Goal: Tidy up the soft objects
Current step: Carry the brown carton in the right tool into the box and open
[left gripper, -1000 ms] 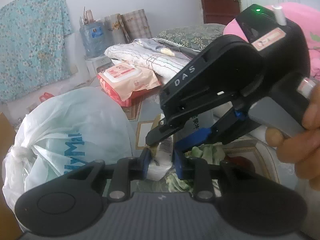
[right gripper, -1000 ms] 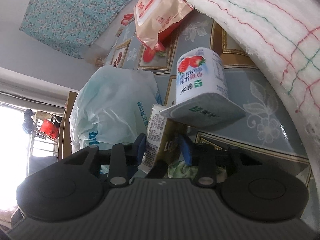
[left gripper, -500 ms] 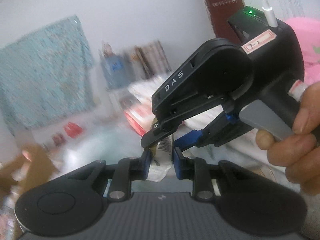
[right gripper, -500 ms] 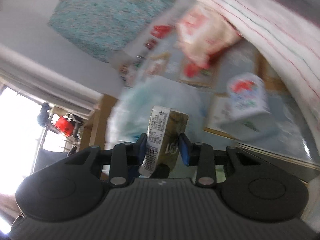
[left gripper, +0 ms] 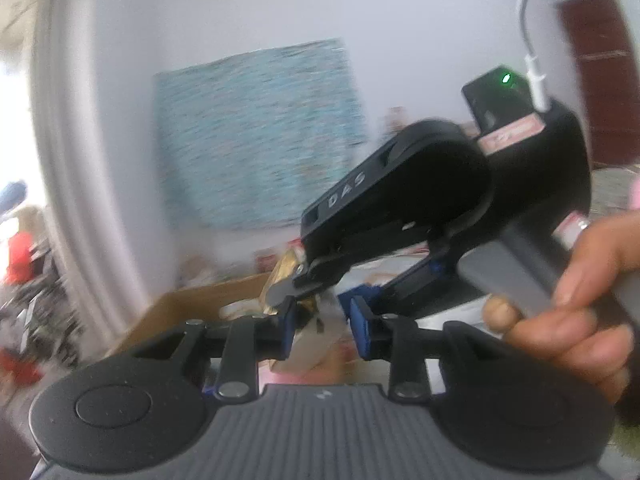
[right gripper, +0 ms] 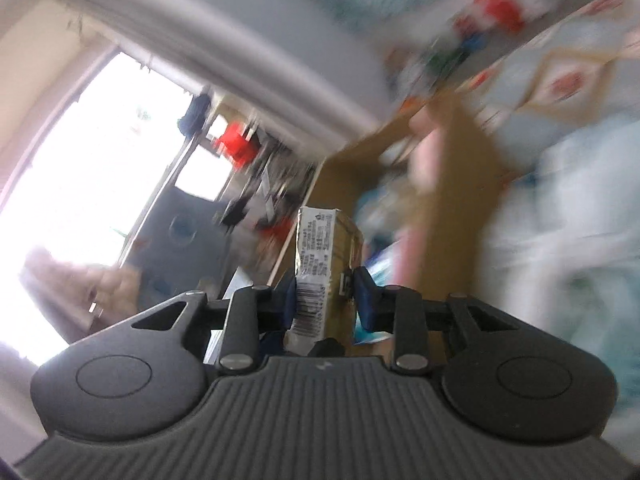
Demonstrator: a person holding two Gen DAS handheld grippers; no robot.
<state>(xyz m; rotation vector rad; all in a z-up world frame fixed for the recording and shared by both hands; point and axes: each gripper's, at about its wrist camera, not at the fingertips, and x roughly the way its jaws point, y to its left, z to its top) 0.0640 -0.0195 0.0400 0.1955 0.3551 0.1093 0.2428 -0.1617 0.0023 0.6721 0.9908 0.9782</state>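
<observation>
You are holding the right gripper (right gripper: 325,300) closed on a small golden carton (right gripper: 326,256). Its two blue pads are pressing on the carton's lower sides, one against the white barcode panel and one against the golden face. These jaws have just been closing, with the carton between them. The carton is standing nearly upright in the grip, with its top end sticking out ahead of the pads.

In the left wrist view, your right hand (left gripper: 580,312) is wrapping around the grey handle of that black gripper, which is reaching in from the right. A green light (left gripper: 506,78) is glowing on its top and a white cable (left gripper: 528,40) is running up from it.

You are holding the left gripper (left gripper: 322,326) just below the right one's tips. Its jaws have just been opening and are now standing at a narrow gap. A corner of the carton is showing just beside the left pad, but the pads are not pressing on it, and the rest of the gap is showing only the blurred background.

An open cardboard box (right gripper: 460,208) is lying past the carton, and its contents are too blurred to name. A teal cloth (left gripper: 256,132) is hanging on the pale wall behind, a brown door (left gripper: 600,80) is showing at the far right, and a bright window (right gripper: 80,152) is filling the left of the right wrist view. Both pictures are heavily smeared.
</observation>
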